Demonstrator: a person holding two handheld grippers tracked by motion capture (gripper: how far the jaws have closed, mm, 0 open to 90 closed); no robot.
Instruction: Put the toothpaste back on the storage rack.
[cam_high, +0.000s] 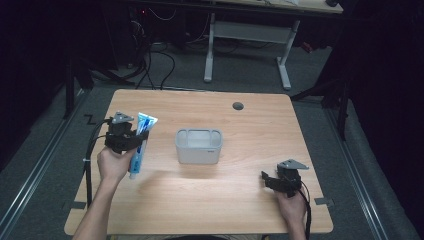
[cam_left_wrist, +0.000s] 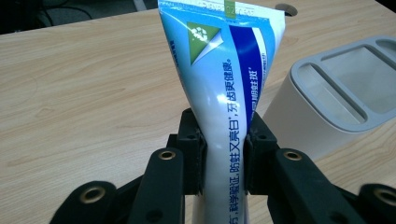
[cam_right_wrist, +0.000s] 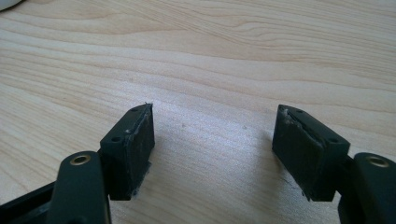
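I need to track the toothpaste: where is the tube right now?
In the high view the toothpaste tube is at the table's left, clamped in the left tool, left of the grey holder.

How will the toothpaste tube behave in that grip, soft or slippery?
Probably soft: the toothpaste tube narrows where the left hand-held gripper pinches it. Its glossy skin may slip. Gripped mid-body, its long ends could sag or swing.

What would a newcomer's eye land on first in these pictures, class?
First, the blue-and-white toothpaste tube, clamped in the left gripper at the table's left side. Next, the grey holder with open compartments at the table's middle. The right gripper rests open at the near right.
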